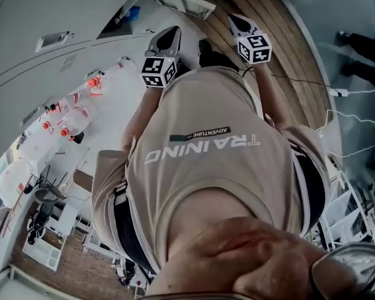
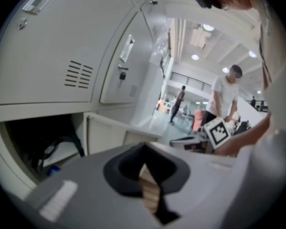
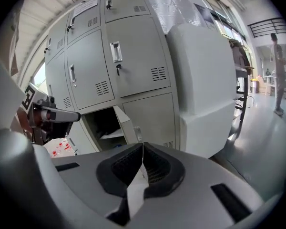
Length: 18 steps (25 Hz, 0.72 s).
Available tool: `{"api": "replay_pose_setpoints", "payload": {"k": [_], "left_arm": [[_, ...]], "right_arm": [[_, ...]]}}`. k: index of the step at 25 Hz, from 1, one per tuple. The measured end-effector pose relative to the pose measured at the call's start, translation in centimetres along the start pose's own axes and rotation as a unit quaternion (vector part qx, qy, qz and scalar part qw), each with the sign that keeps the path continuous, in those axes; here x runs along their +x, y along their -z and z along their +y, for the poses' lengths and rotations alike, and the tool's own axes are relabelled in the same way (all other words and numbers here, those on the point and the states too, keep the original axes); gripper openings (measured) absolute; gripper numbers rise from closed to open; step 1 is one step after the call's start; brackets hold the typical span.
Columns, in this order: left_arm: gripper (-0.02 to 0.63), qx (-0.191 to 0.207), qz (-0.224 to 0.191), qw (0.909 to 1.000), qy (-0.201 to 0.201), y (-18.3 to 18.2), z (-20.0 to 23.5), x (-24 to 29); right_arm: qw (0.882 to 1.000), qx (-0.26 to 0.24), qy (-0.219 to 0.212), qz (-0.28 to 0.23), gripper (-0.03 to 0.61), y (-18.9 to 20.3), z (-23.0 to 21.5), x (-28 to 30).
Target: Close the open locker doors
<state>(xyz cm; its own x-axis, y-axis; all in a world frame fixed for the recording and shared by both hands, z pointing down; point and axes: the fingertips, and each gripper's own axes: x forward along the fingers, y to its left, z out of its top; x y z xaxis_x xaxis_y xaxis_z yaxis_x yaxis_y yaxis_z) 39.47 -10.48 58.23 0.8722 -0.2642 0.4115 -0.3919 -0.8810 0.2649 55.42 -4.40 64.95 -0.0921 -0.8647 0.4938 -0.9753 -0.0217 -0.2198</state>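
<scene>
**Left hand-held gripper (image 2: 143, 151) and right hand-held gripper (image 3: 142, 149) both pinched together, low locker door (image 3: 124, 123) standing open**

You are holding both tools out ahead of your chest. The left hand-held gripper's jaws are meeting at the tips with nothing between them. The right hand-held gripper's ribbed pads are pressing together the same way, also empty.

Just past the left jaws, the open compartment (image 2: 38, 142) is gaping dark in the bottom row, with a black strap (image 2: 62, 147) lying inside. Its locker door is standing out toward you, well away from the frame.

In the right gripper view that door is sitting ajar low in the grey locker bank (image 3: 128, 66), and the left hand-held gripper is hovering near the left side of the opening. The doors above and beside it are sitting flush, each showing a handle and vent slots. A big white block (image 3: 205, 89) is standing just right of the bank.

Far down the hall, a person in a white top (image 2: 226, 97) is bending forward.
</scene>
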Motion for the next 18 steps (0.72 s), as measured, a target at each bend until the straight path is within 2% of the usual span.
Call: {"api": "replay_pose_setpoints", "payload": {"k": [7, 18], "left_arm": [[0.000, -0.024, -0.013, 0.9966, -0.078, 0.3, 0.6, 0.2], [0.000, -0.047, -0.031, 0.9892, -0.135, 1.4, 1.2, -0.7]], "right_arm": [[0.996, -0.037, -0.081, 0.016, 0.014, -1.1, -1.1, 3.9], [0.984, -0.077, -0.159, 0.033, 0.014, -1.3, 0.1, 5.9]]}}
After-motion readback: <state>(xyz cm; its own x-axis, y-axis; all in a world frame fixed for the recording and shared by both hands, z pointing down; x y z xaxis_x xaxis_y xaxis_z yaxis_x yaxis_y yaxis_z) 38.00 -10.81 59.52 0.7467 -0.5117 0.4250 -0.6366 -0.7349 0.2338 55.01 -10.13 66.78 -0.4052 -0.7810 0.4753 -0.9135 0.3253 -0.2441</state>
